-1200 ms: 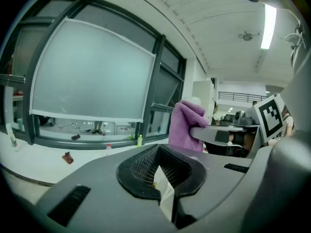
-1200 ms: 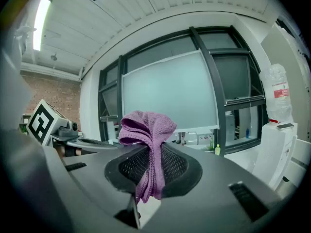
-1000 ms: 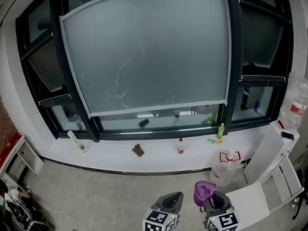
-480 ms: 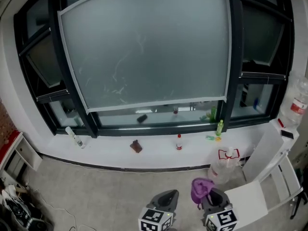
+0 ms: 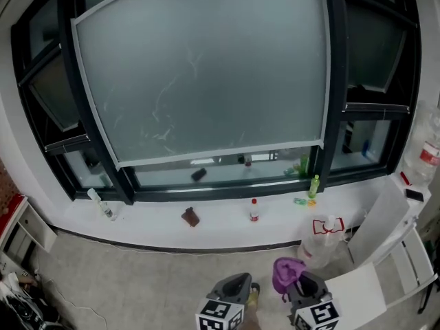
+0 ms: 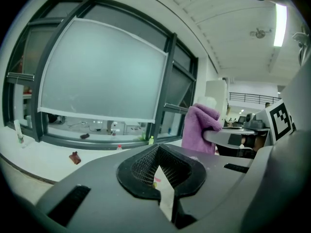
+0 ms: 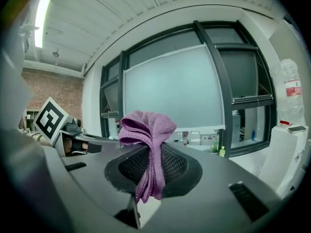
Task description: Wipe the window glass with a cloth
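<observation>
Purple cloth [image 7: 148,130] is bunched in the right tool [image 5: 304,287], jaws clamped on its folded middle. That's down at 6 o'clock in the head view, well apart from the window glass [image 5: 206,67] up at 12. Left tool [image 5: 237,289] is closed with nothing in it.

My take: get the cloth flat against the pane and work top-down in overlapping passes, leaning on the pale streaks [image 5: 165,108] left of centre.

On the sill [image 5: 151,218]: a green bottle [image 5: 315,185] of yellow-green liquid at 4 o'clock from the pane, a red-capped bottle [image 5: 254,210] at 6 and a clear one [image 5: 100,203] at 8. Can't tell what's in those two.
</observation>
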Motion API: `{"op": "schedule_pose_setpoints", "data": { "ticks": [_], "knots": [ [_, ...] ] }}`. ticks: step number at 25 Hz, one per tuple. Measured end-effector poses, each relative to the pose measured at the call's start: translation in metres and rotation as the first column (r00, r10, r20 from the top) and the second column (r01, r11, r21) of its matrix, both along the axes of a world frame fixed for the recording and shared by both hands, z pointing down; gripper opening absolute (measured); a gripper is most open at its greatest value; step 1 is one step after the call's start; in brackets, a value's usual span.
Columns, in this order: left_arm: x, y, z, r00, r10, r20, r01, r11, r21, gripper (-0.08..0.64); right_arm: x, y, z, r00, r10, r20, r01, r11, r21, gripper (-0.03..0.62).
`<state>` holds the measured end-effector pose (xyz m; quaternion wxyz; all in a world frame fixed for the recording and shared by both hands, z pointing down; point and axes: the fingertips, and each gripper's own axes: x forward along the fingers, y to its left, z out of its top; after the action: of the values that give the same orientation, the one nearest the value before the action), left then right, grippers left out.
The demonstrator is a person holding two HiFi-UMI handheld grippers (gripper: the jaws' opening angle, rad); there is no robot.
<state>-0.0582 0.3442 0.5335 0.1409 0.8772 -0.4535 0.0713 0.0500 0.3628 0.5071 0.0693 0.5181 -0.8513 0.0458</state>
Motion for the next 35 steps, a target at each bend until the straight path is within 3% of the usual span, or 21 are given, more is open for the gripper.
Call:
{"op": "schedule_pose_setpoints", "data": {
  "ticks": [8, 20, 35],
  "knots": [
    [0.003, -0.133, -0.01, 1.0, 0.008, -0.011, -0.007, 0.999, 0.045, 0.005, 0.004, -0.122, -0.003, 1.0, 0.021, 0.005, -0.021, 0.999, 0.028, 0.057],
    [-0.013, -0.351, -0.035, 1.0, -0.005, 0.003, 0.005, 0.999, 0.035, 0.005, -0.015, -0.346, -0.046, 1.0, 0.01, 0.008, -0.01, 0.998, 0.064, 0.057],
    [-0.026, -0.481, -0.052, 0.999, 0.032, 0.027, -0.033, 0.999, 0.029, 0.005, -0.035, -0.487, -0.075, 1.0, 0.018, 0.019, -0.019, 0.995, 0.093, 0.057]
  ]
}}
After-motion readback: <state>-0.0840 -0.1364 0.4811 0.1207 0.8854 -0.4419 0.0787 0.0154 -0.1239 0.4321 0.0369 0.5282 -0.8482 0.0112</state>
